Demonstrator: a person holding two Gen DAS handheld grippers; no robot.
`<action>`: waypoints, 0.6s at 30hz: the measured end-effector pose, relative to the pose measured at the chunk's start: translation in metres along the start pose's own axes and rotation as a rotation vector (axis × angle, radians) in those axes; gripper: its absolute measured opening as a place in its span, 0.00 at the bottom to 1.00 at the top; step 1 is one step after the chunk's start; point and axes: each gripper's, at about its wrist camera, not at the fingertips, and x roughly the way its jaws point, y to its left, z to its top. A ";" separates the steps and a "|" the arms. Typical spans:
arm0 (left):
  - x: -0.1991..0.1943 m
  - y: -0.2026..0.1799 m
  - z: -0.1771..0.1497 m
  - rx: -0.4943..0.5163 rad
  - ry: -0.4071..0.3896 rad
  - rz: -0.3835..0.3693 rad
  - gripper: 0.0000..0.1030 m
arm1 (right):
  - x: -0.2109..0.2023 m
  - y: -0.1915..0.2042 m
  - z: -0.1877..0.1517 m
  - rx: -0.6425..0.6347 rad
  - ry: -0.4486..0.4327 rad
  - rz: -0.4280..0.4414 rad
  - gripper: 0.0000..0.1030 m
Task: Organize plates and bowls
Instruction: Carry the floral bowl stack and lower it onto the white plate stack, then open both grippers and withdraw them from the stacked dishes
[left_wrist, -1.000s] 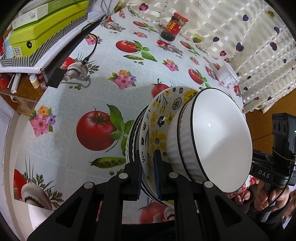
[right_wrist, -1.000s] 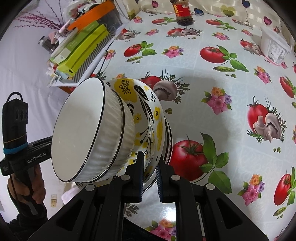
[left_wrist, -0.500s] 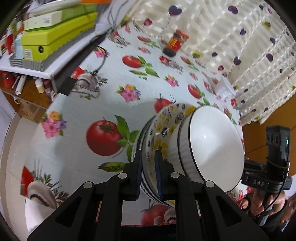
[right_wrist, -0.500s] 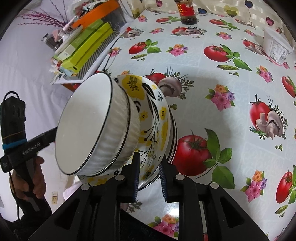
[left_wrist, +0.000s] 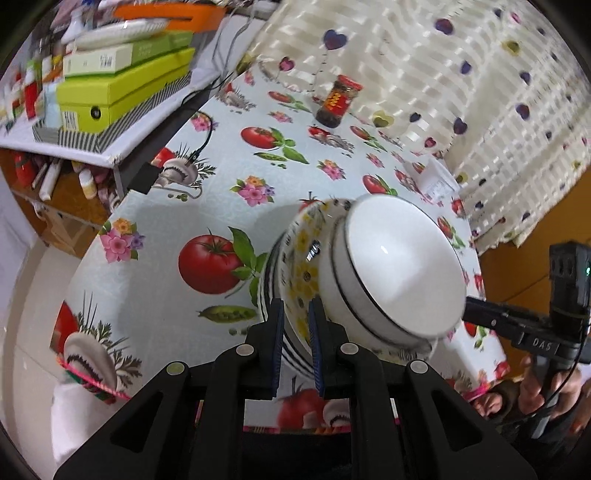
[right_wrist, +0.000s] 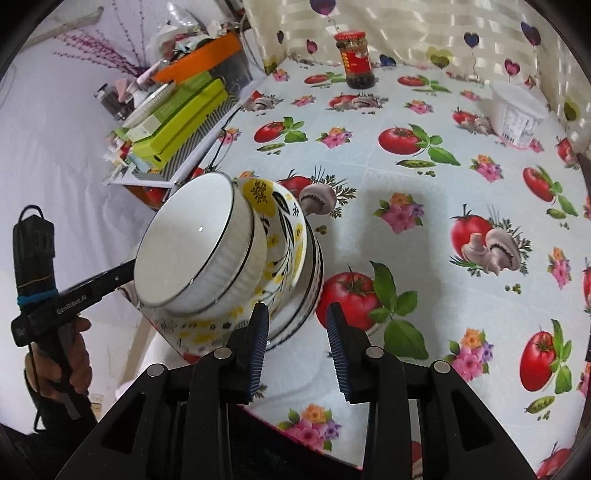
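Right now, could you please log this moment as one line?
left gripper: shut on stack rim | right gripper: jaws just opening, off the stack | stack: white bowl in yellow-flowered bowl, tilted

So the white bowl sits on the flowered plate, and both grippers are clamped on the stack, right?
Not quite. The white bowl does sit on the flowered plate, but only the left gripper is clamped on the stack. The right wrist view shows the right gripper open, its jaws just spread.
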 end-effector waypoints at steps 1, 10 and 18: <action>-0.003 -0.003 -0.004 0.009 -0.006 0.004 0.13 | -0.002 0.002 -0.004 -0.008 -0.005 -0.006 0.31; -0.032 -0.039 -0.043 0.135 -0.124 0.086 0.13 | -0.012 0.030 -0.043 -0.122 -0.062 -0.088 0.52; -0.024 -0.048 -0.068 0.142 -0.096 0.109 0.13 | -0.003 0.048 -0.065 -0.189 -0.066 -0.125 0.59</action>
